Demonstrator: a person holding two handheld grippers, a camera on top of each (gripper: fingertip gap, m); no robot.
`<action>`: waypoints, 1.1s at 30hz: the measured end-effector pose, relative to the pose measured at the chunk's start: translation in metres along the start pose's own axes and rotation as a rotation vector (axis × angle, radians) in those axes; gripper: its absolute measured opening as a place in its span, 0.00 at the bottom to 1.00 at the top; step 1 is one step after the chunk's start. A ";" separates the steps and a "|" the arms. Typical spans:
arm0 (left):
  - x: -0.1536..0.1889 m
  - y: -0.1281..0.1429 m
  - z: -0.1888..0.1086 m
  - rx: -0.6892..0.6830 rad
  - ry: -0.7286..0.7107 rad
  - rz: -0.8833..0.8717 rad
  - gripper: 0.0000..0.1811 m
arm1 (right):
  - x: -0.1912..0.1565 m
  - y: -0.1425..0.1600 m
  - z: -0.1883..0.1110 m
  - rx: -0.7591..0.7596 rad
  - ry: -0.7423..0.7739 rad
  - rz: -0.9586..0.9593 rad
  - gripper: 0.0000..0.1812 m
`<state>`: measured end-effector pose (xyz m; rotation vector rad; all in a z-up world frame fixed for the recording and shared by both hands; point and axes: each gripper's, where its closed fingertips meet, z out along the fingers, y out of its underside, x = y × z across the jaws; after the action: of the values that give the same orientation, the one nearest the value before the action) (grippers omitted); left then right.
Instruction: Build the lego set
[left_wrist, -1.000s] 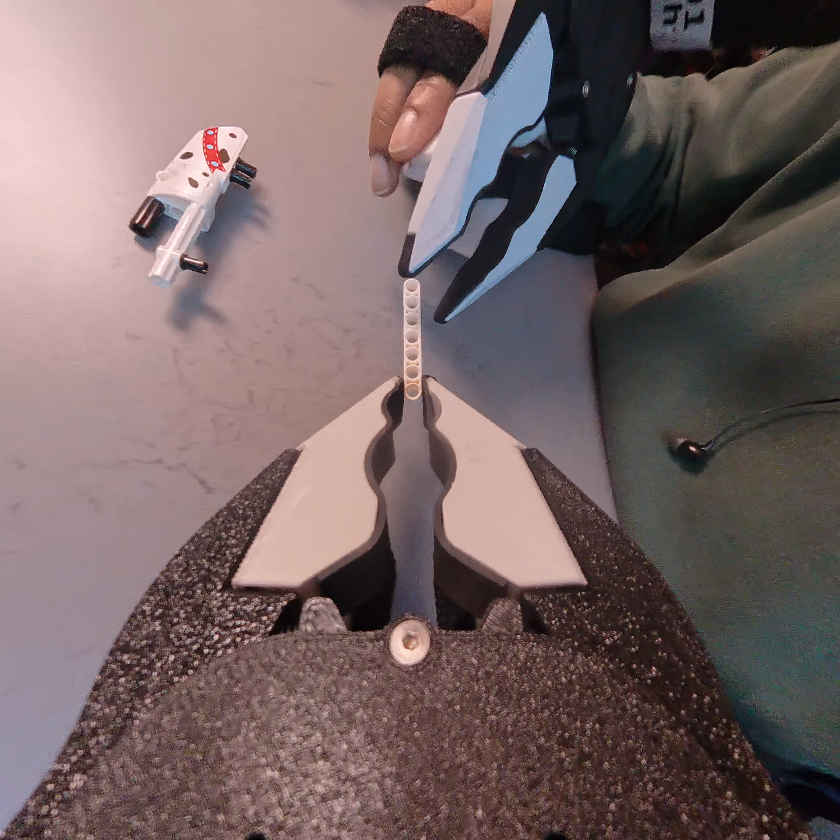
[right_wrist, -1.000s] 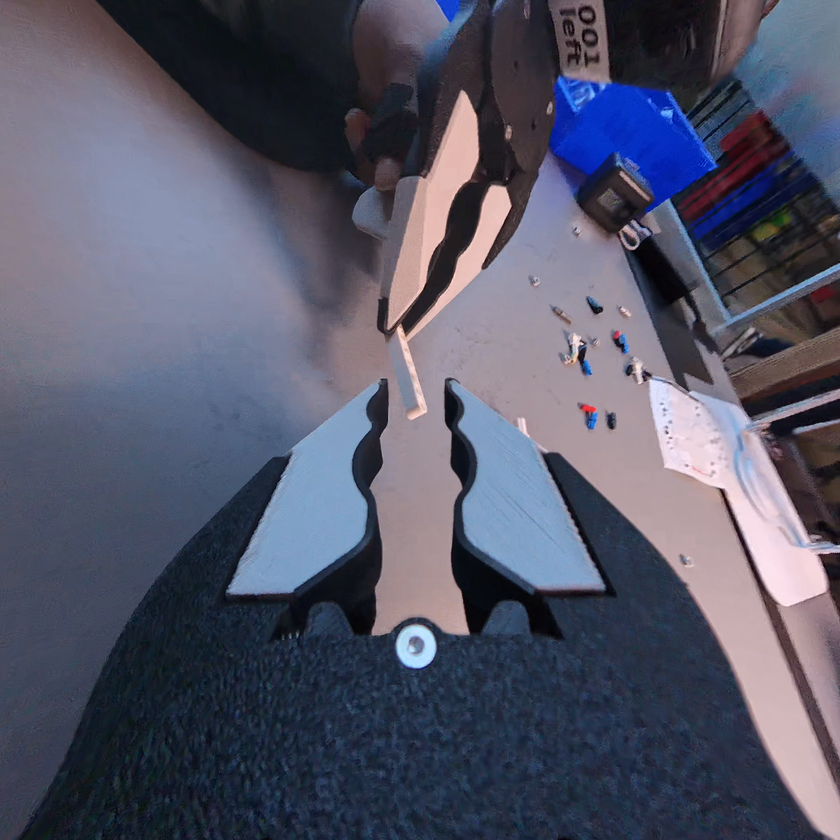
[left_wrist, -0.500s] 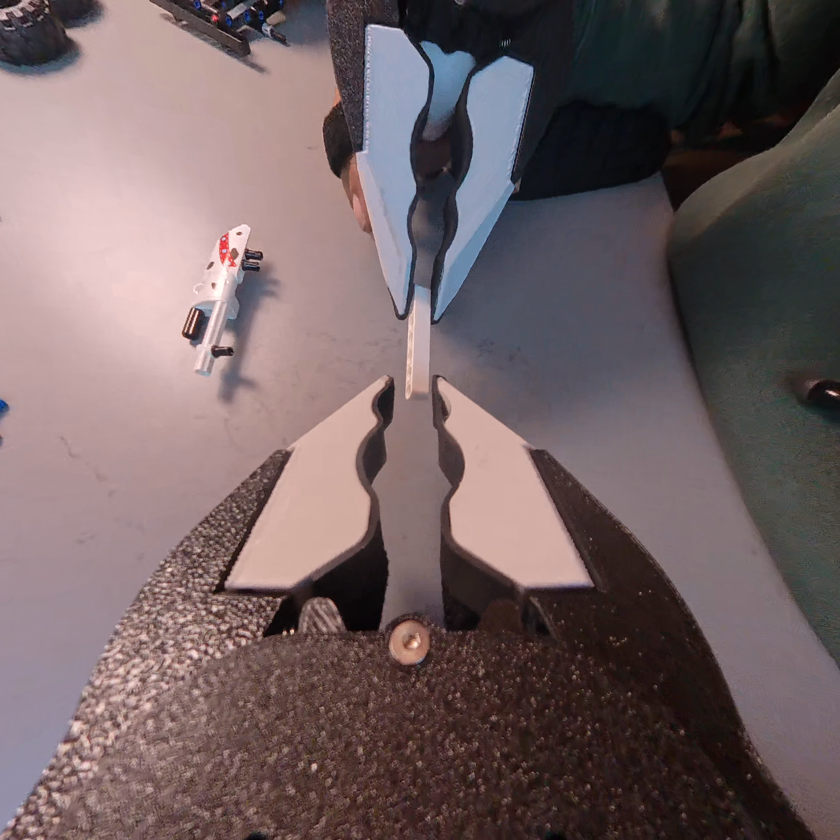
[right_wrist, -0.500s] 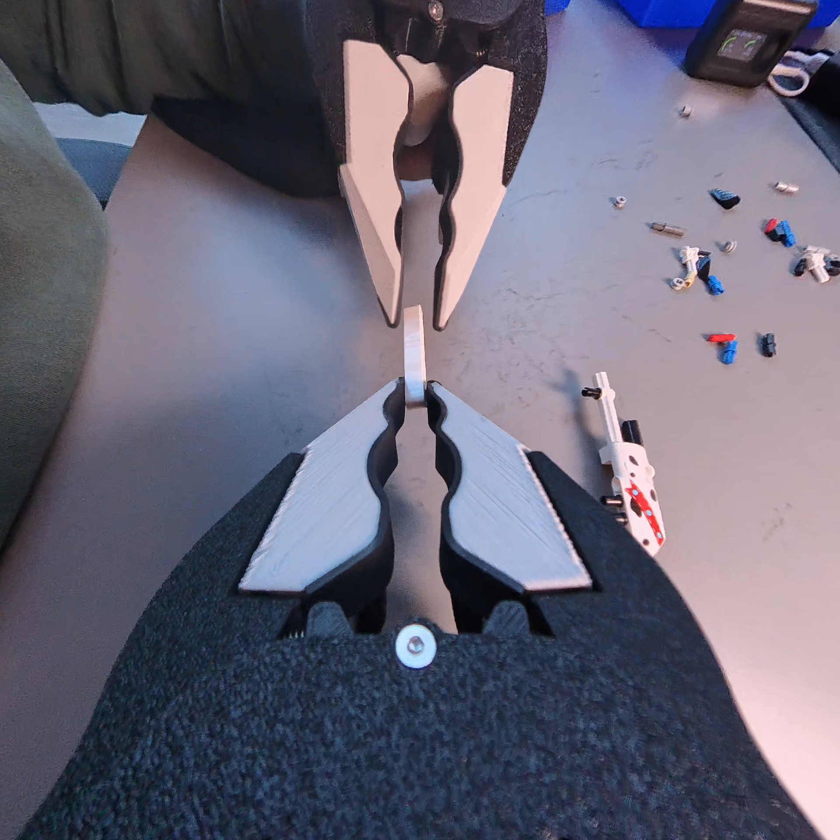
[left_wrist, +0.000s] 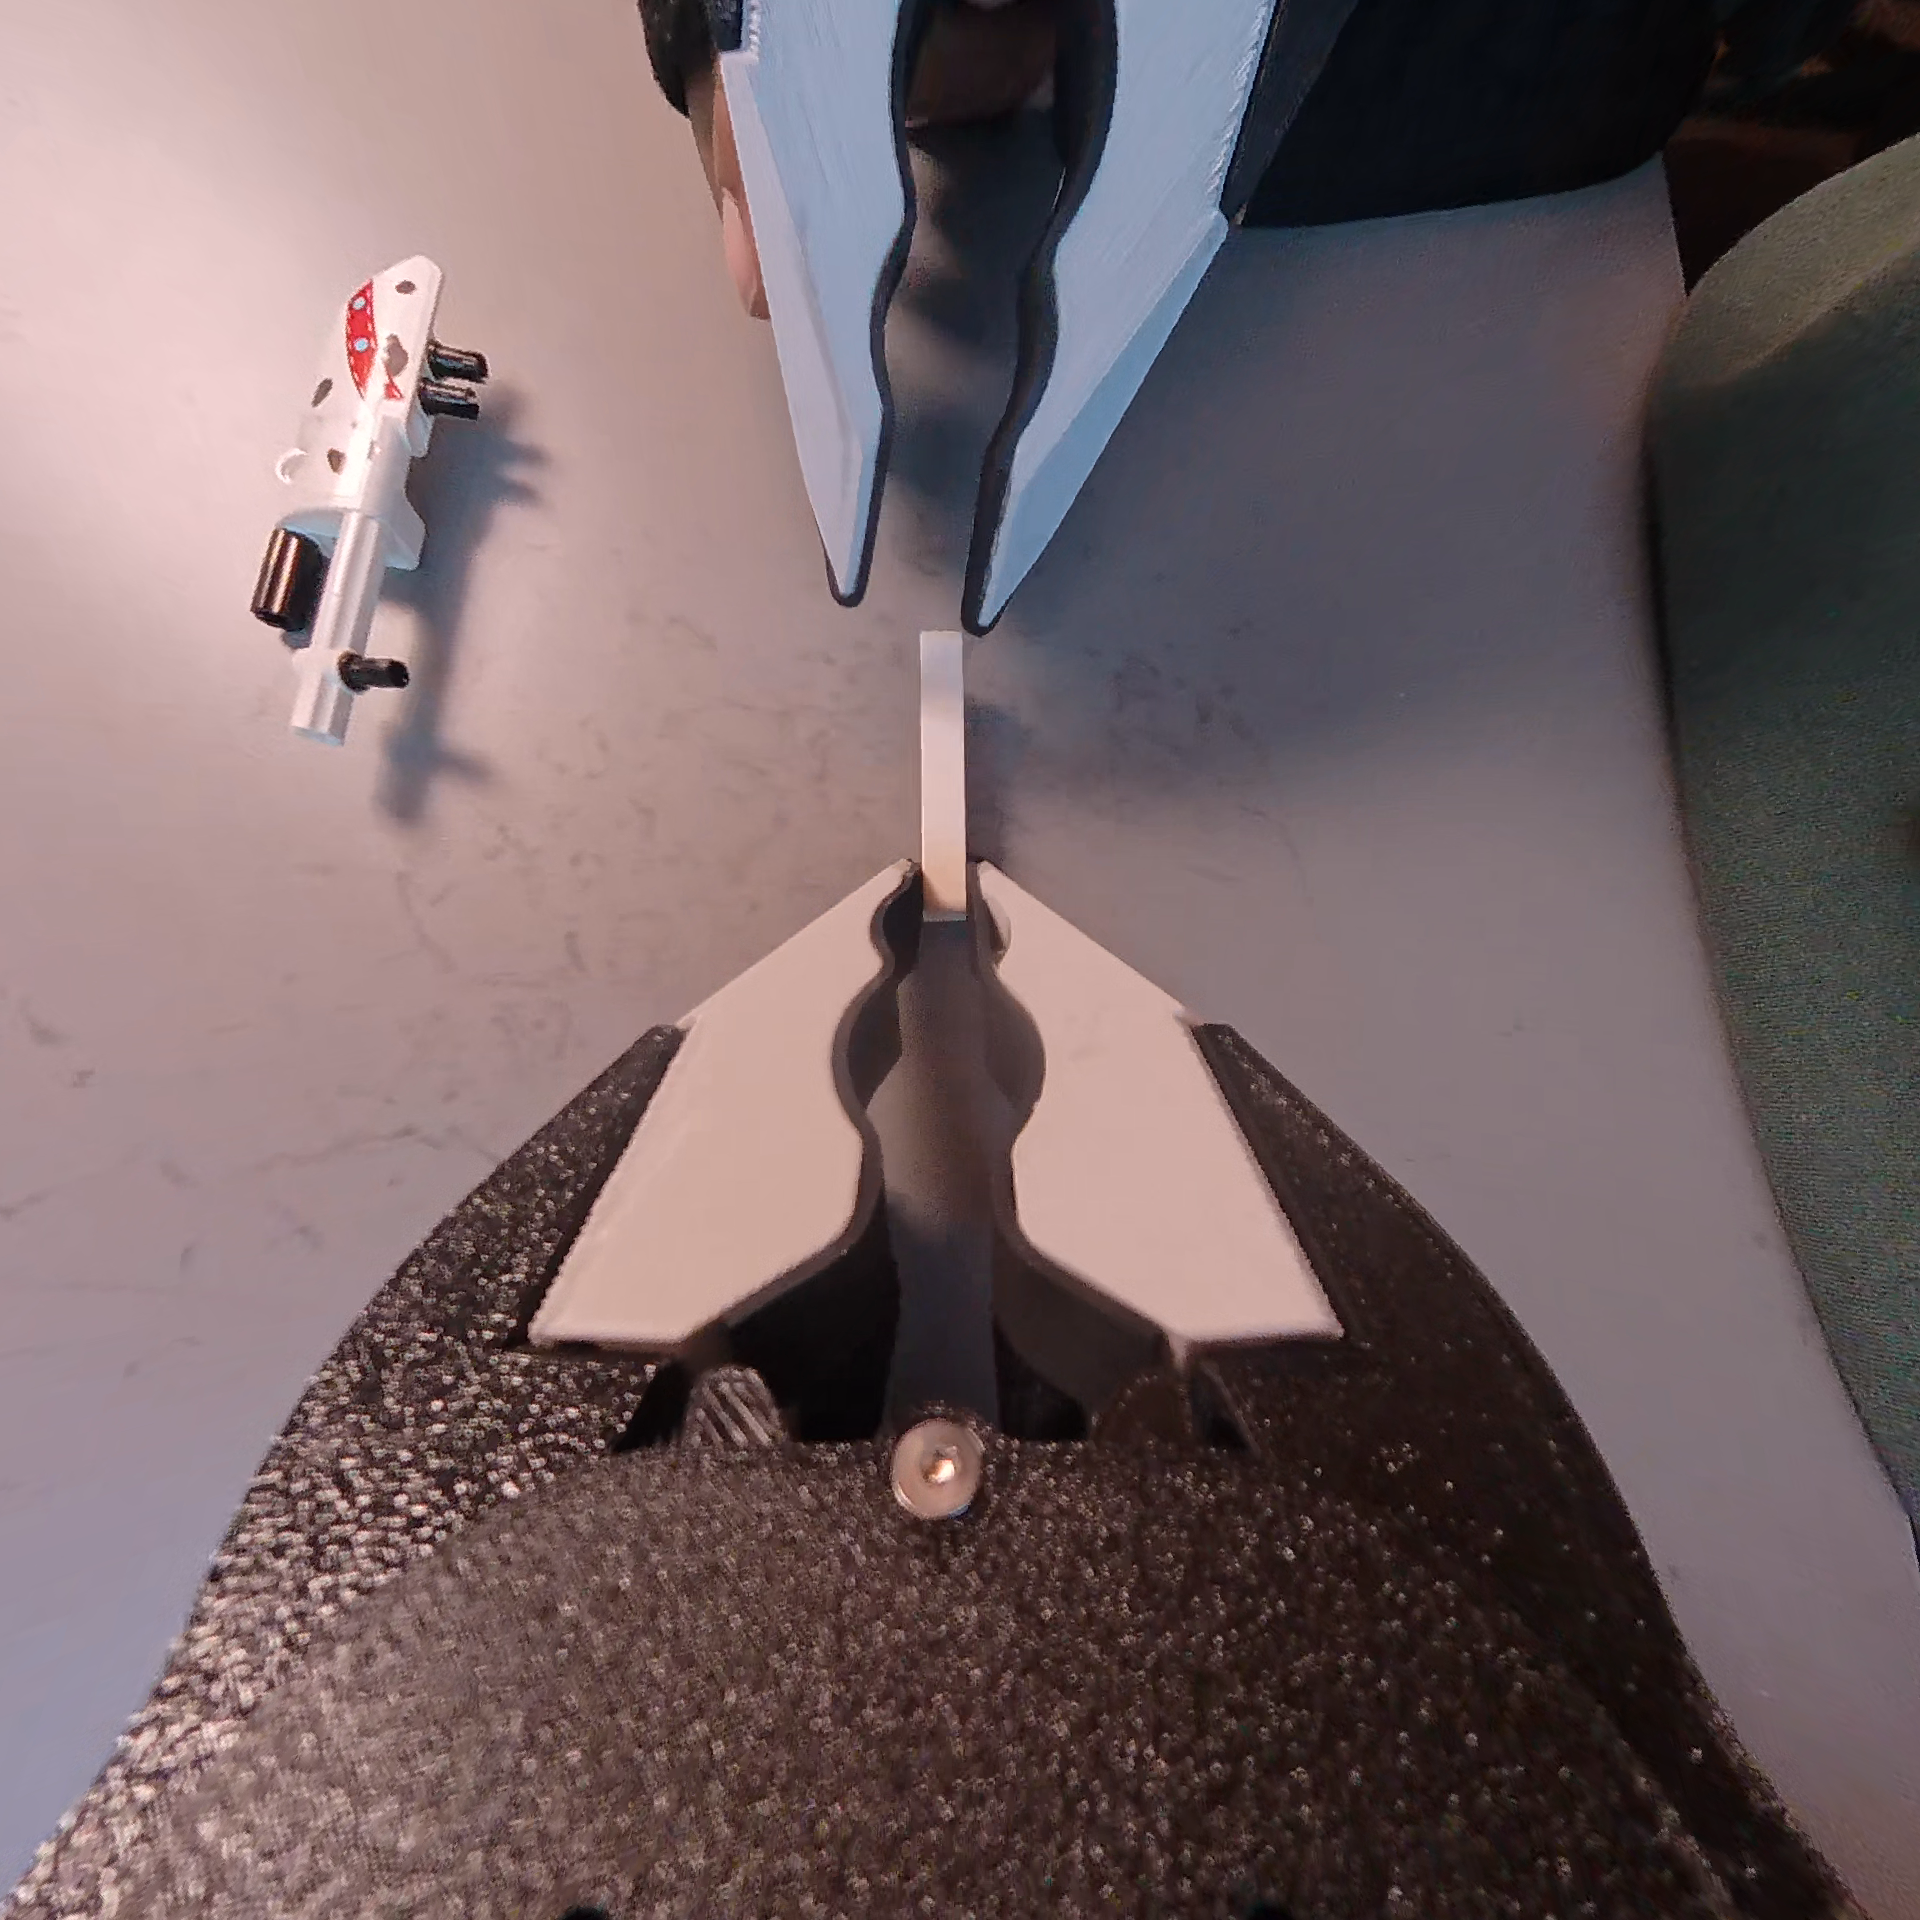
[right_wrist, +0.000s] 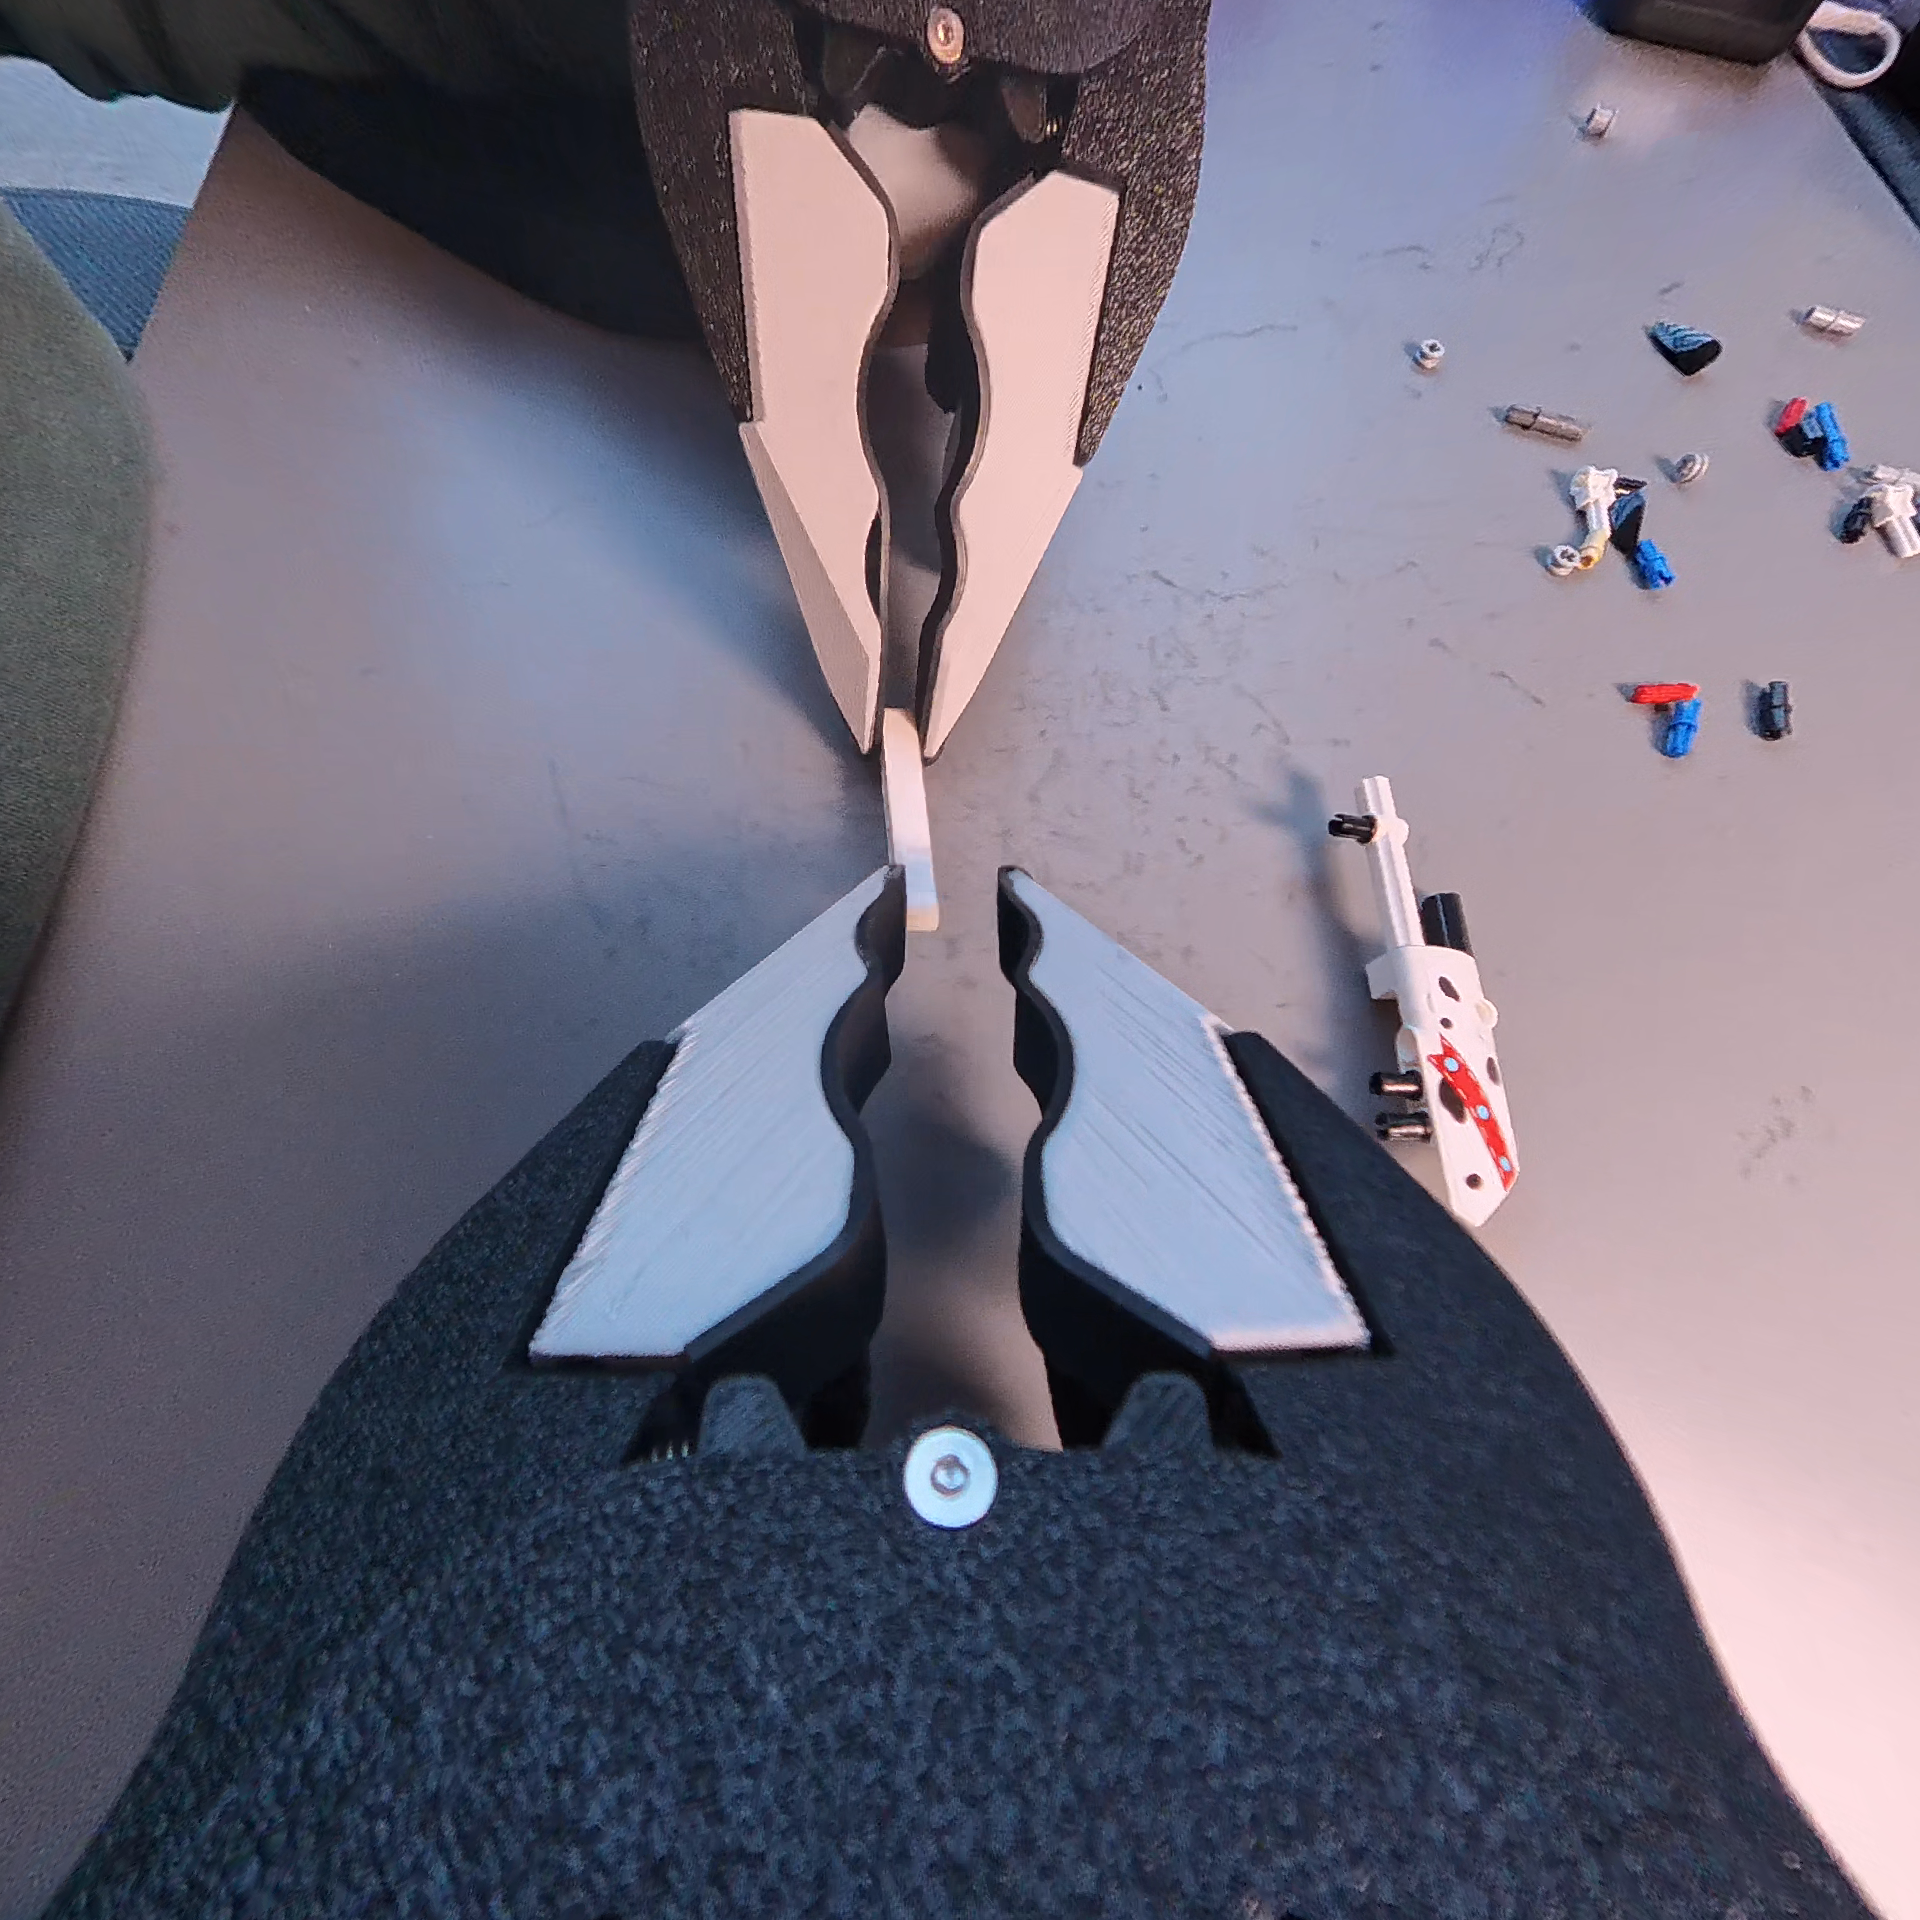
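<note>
A thin white lego beam (left_wrist: 940, 758) is pinched at its near end by my left gripper (left_wrist: 943, 883), which is shut on it a little above the grey table. The beam points forward at my right gripper (left_wrist: 909, 613), which is open with its tips just past the beam's far end. In the right wrist view the beam (right_wrist: 906, 821) hangs from the left gripper (right_wrist: 902, 743), and its free end lies beside the left fingertip of my open right gripper (right_wrist: 945, 883), not clamped. A white spotted lego sub-assembly (left_wrist: 358, 457) with a red stripe and black pins lies on the table; it also shows in the right wrist view (right_wrist: 1444, 1029).
Several small loose lego parts (right_wrist: 1662, 561), blue, black, red and grey, are scattered at the right wrist view's upper right. A green sleeve (left_wrist: 1787, 727) borders the table on the right of the left wrist view. The grey table (left_wrist: 312, 1039) is scuffed. My hands' fingertips stand some 5 cm from each other.
Half a second ago the right gripper was shut on the beam and the left was open. Now the left is shut on it and the right has opened.
</note>
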<state>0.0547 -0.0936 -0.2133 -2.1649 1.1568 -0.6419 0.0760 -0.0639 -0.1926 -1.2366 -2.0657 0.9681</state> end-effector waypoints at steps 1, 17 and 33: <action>0.000 0.000 0.000 0.000 0.004 -0.007 0.04 | 0.001 -0.003 -0.002 0.019 0.000 0.008 0.10; -0.037 -0.020 -0.035 0.207 -0.157 -0.077 0.14 | 0.328 -0.016 0.025 0.006 0.409 0.756 0.32; -0.045 -0.027 -0.051 0.287 -0.201 -0.087 0.14 | 0.350 -0.008 0.060 0.095 0.305 1.091 0.00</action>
<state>0.0139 -0.0571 -0.1646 -1.9896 0.8150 -0.5740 -0.1242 0.2300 -0.1926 -2.3325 -1.0038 1.1633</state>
